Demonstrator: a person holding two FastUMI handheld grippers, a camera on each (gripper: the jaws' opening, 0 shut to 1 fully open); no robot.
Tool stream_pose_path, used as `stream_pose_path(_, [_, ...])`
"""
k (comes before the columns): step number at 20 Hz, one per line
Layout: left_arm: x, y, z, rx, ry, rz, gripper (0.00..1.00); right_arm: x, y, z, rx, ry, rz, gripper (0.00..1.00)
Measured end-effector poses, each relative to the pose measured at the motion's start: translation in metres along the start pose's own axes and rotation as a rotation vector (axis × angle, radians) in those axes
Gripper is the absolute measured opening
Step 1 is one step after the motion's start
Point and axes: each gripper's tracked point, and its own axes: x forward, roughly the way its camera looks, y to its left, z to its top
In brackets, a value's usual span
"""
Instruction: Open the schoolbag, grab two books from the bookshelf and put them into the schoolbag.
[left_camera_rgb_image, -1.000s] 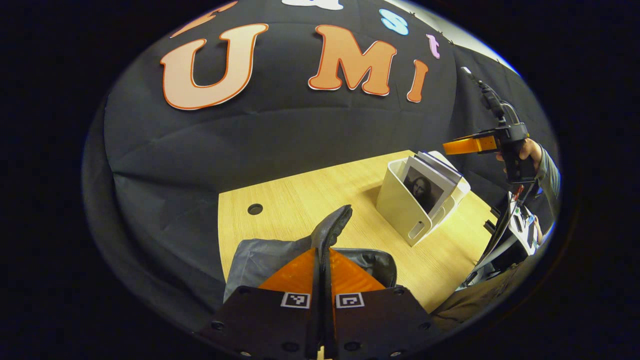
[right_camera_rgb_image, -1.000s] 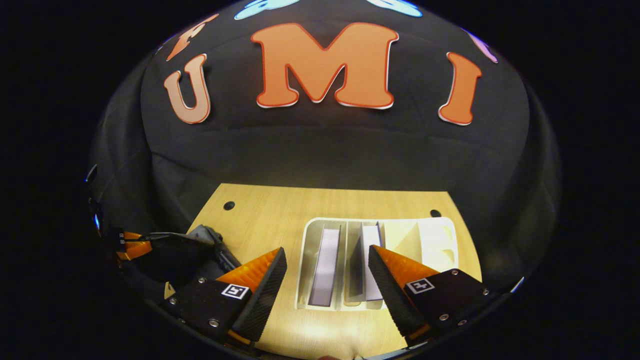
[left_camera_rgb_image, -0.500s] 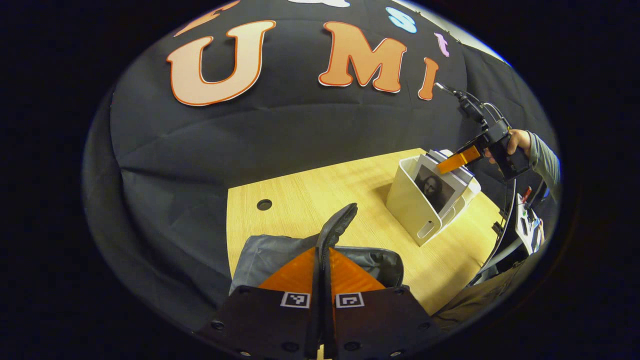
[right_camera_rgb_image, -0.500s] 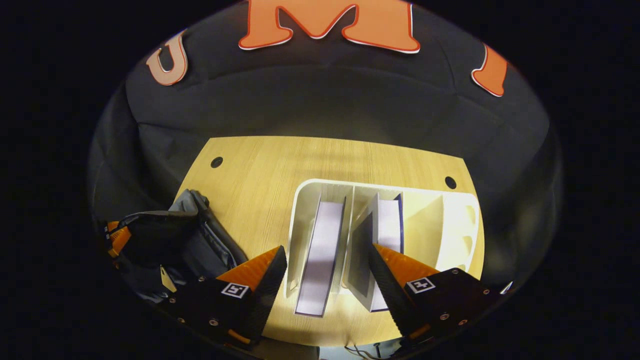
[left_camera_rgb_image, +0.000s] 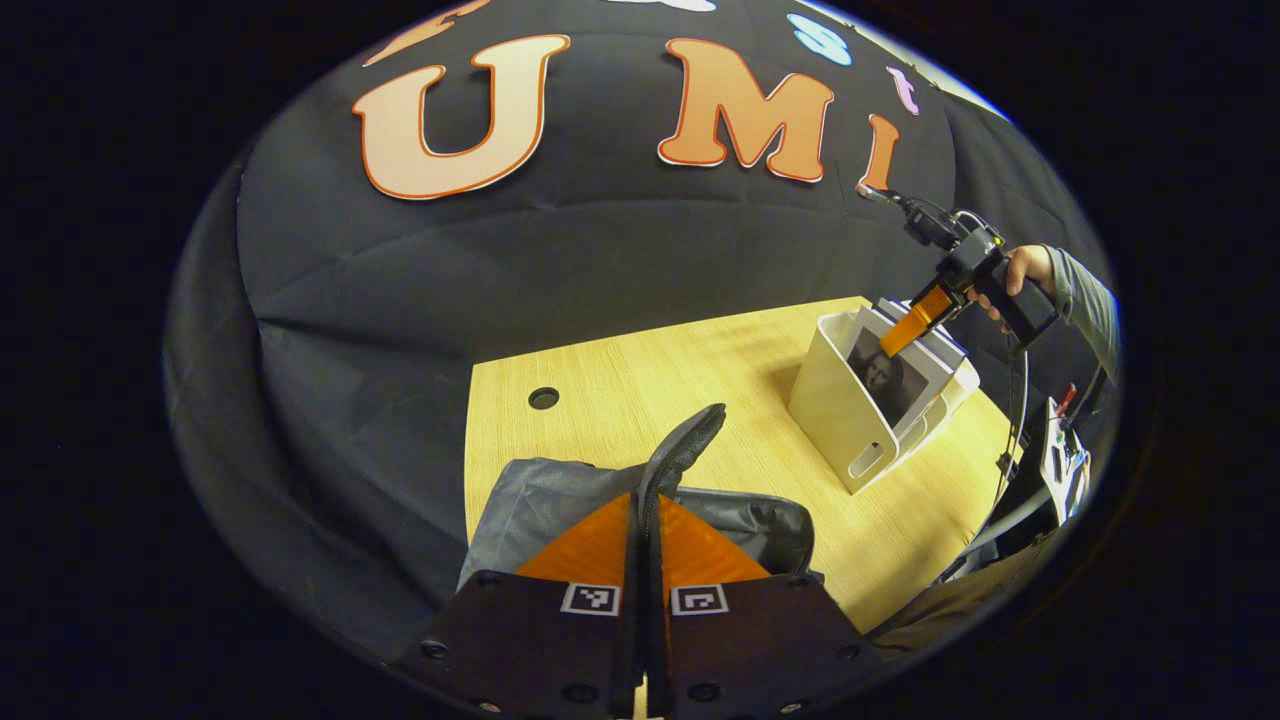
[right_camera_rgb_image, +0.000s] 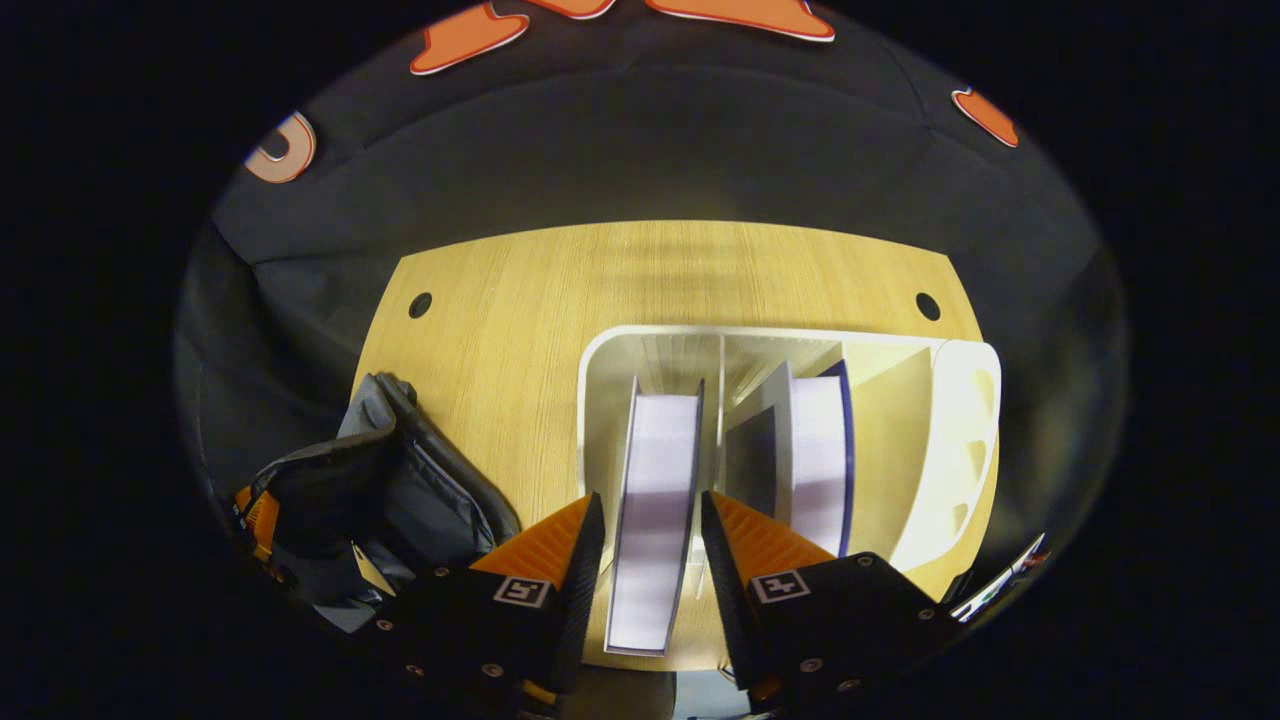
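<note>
Where the left gripper view looks along its own fingers, left gripper (left_camera_rgb_image: 646, 560) closed tight on the upright flap of the grey schoolbag (left_camera_rgb_image: 560, 500), flap pinched between both fingers. Schoolbag resting at the near left of the wooden table (left_camera_rgb_image: 640, 380). Farther right on the table, white bookshelf (left_camera_rgb_image: 845, 410) with books standing in it, front cover bearing a portrait. Above it, right gripper (left_camera_rgb_image: 905, 330) tilted down into the books, held by a hand (left_camera_rgb_image: 1020, 275) in a grey sleeve.

From the right gripper view, looking down: right gripper (right_camera_rgb_image: 652, 560) partly open, one finger on each side of the first book (right_camera_rgb_image: 655, 510) in the bookshelf's (right_camera_rgb_image: 960, 440) left compartment; whether the fingers press it, cannot tell. Second book (right_camera_rgb_image: 815, 460) in the middle compartment. Schoolbag (right_camera_rgb_image: 400, 490) at the left, apart from the bookshelf.
</note>
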Motion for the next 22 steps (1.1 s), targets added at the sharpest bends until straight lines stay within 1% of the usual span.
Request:
stream_pose_path(1, [0.000,0.000,0.000,0.003,0.001,0.004,0.05,0.002,0.003,-0.004,0.012,0.028,0.013,0.52])
stream_pose_path(2, [0.000,0.001,0.000,0.011,-0.002,0.016,0.05,0.003,0.003,-0.006,0.012,0.035,0.010,0.49])
stream_pose_path(3, [-0.001,0.001,-0.001,0.015,-0.001,0.023,0.05,0.003,0.000,-0.003,0.001,0.017,-0.012,0.45])
stream_pose_path(4, [-0.002,0.000,-0.002,0.013,-0.002,0.022,0.05,0.007,-0.002,-0.002,-0.006,0.010,-0.024,0.43])
stream_pose_path(5, [-0.002,0.000,-0.003,0.009,-0.002,0.023,0.04,0.006,-0.003,-0.004,0.001,0.017,-0.027,0.37])
stream_pose_path(6, [-0.003,-0.001,-0.005,0.005,0.000,0.025,0.04,0.002,-0.002,-0.004,0.014,0.017,-0.029,0.36])
stream_pose_path(7, [-0.004,0.000,-0.006,0.002,-0.002,0.028,0.05,-0.003,0.003,-0.004,0.017,0.016,-0.016,0.41])
stream_pose_path(8, [-0.005,0.000,-0.007,-0.001,-0.007,0.026,0.05,-0.008,0.005,-0.005,0.009,0.018,0.007,0.41])
stream_pose_path(9, [-0.008,0.001,-0.007,-0.004,-0.010,0.026,0.04,-0.015,0.008,-0.004,0.010,0.006,0.025,0.35])
stream_pose_path(12, [-0.007,0.001,-0.009,-0.011,-0.010,0.025,0.04,-0.037,0.005,-0.002,0.011,-0.040,0.031,0.35])
stream_pose_path(16, [-0.008,0.000,-0.011,-0.008,-0.012,0.025,0.04,-0.071,-0.002,0.001,0.032,-0.104,0.056,0.34])
stream_pose_path(22, [-0.006,-0.003,-0.012,-0.016,-0.007,0.013,0.04,-0.129,-0.015,-0.002,0.077,-0.211,0.117,0.33])
